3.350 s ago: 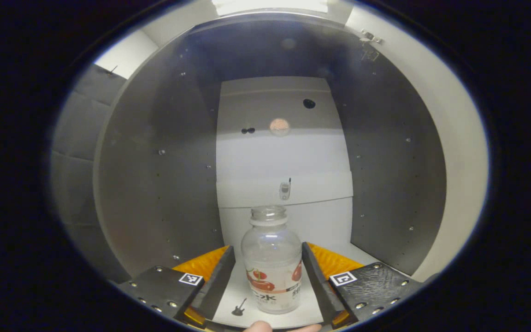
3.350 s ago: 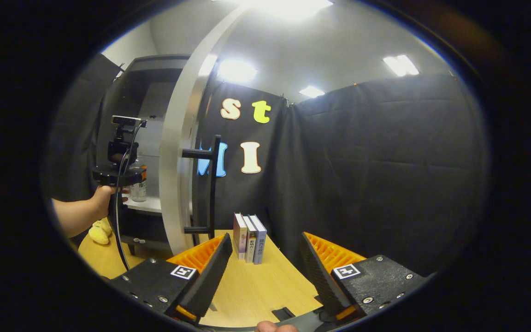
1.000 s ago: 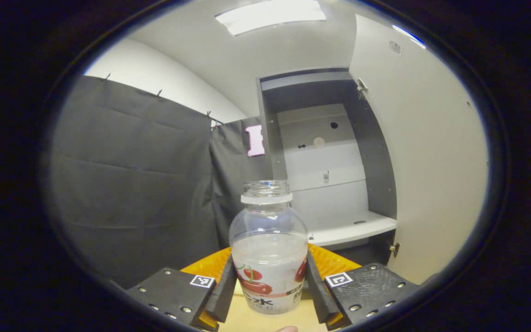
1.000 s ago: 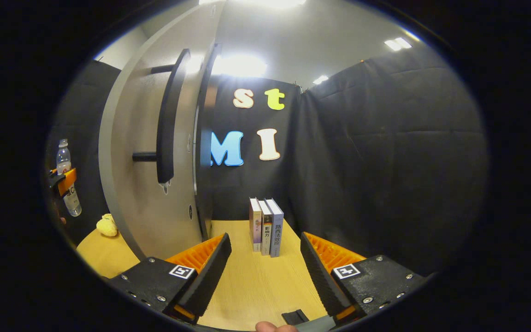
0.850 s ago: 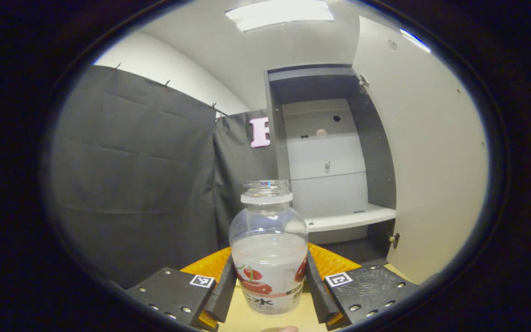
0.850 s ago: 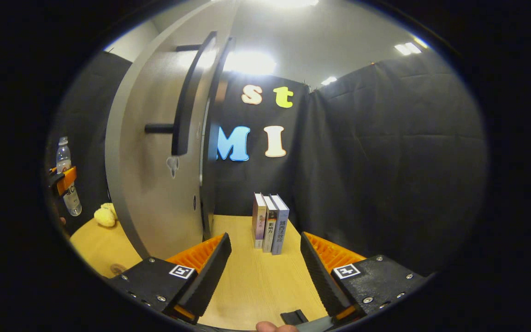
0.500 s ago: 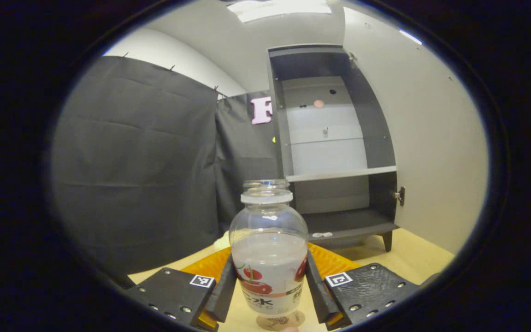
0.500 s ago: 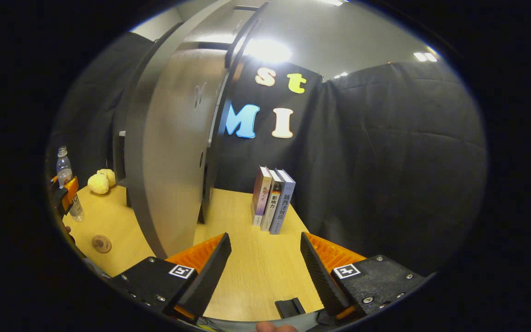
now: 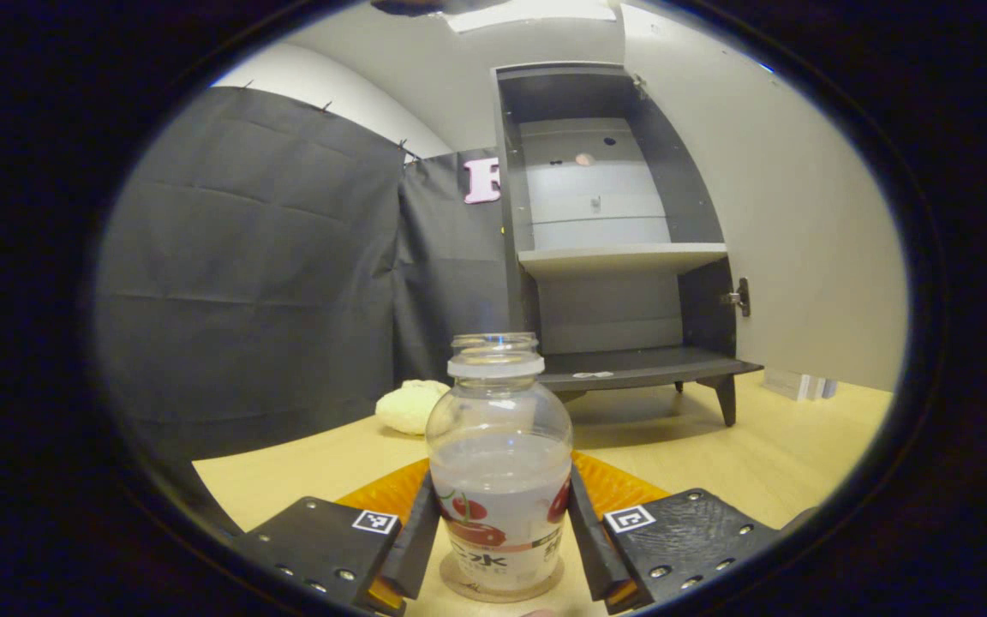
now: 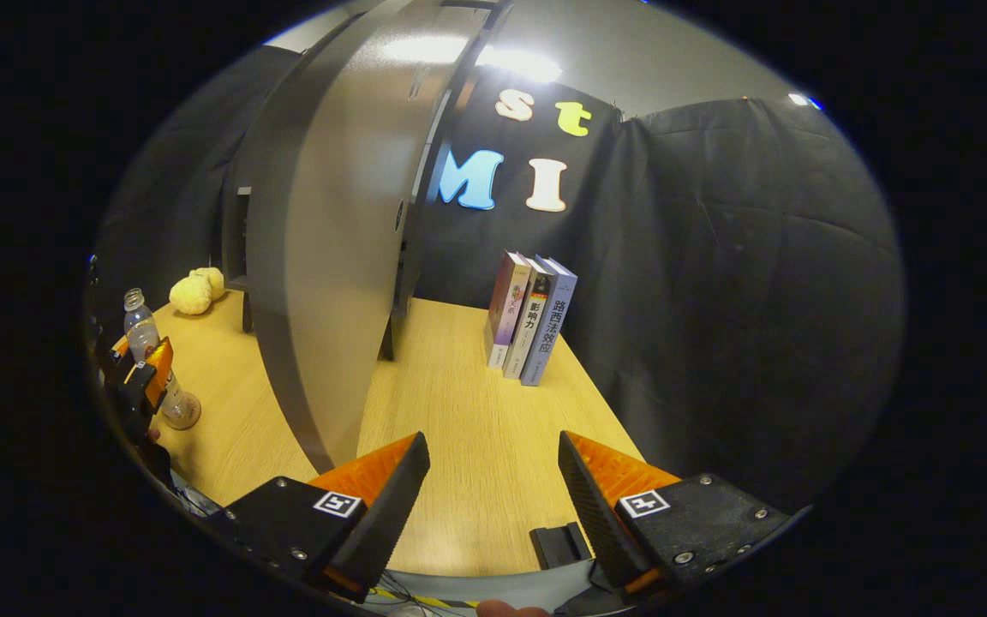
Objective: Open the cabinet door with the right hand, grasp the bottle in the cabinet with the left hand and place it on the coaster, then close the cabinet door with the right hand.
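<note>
Inspector A: Firstly, the left gripper view. Far left stands the booth's dark cloth wall; in front of it a pale yellow plush toy (image 9: 410,406) lies on the bench (image 9: 768,446). At centre the left claw (image 9: 500,536) is pinching the bottle (image 9: 499,467), one finger pressed on each side of its labelled lower body. Position of the bottle?

Inspector B: Upright, no cap on, part filled with clear liquid. Its base sits over the round coaster (image 9: 502,590); whether it bears its full weight there I cannot tell. Behind it, right of centre, the cabinet (image 9: 613,223) stands on short legs with its pale shelf (image 9: 622,257) bare. The cabinet door (image 9: 793,231) is swung wide at the right edge, a hinge showing on its inner side.

Inspector A: Now the right gripper view, same order.

Inspector B: At the far left the left claw and the bottle appear small, bottle standing on the coaster (image 10: 182,414), toy beyond it. Next comes the open door, seen nearly edge-on, rising from near the bench to the top of the view. Right of it three books (image 10: 530,319) stand upright, touching one another, near the cloth wall.

Inspector A: And the right claw (image 10: 493,484)?

Inspector B: Spread wide, nothing between its fingers, held above the bench, apart from the door.
</note>
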Action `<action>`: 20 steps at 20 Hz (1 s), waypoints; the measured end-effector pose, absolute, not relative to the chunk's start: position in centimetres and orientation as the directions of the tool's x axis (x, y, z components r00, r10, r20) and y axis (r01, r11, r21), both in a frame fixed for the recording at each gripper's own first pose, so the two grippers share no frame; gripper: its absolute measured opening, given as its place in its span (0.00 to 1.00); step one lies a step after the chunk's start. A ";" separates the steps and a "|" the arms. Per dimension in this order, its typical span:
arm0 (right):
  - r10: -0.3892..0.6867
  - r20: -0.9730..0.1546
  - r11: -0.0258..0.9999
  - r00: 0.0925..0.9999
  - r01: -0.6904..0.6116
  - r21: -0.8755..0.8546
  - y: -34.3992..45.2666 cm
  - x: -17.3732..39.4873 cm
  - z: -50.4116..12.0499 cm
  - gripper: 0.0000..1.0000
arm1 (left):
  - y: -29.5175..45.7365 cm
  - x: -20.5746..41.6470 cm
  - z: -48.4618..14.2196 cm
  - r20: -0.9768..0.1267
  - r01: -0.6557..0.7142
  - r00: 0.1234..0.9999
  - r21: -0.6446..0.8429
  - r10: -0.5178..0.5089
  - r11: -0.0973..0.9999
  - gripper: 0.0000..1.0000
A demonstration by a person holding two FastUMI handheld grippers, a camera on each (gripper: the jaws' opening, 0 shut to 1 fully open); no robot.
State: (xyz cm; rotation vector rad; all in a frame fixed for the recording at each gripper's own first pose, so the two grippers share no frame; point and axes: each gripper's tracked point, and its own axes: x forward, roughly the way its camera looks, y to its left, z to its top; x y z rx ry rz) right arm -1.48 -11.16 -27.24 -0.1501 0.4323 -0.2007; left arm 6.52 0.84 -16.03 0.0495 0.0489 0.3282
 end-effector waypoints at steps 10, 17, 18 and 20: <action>-0.182 -0.415 0.973 0.892 0.103 -0.207 -9.7 -0.5 -28.2 0.94 | 0.2 6.5 -15.9 -0.004 -0.320 0.947 0.044 0.320 0.947 0.81; -0.177 -0.428 0.976 0.886 0.101 -0.194 -9.7 -0.2 -28.6 0.93 | 1.0 6.9 -14.5 -0.005 -0.363 0.932 0.030 0.363 0.931 0.81; -0.177 -0.426 0.976 0.887 0.101 -0.194 -9.7 -0.2 -28.5 0.93 | 1.4 7.3 -13.9 0.002 -0.368 0.930 0.023 0.368 0.929 0.81; -0.174 -0.423 0.977 0.889 0.102 -0.188 -9.7 -0.3 -28.3 0.94 | 1.4 7.4 -12.8 0.011 -0.360 0.933 0.022 0.360 0.933 0.81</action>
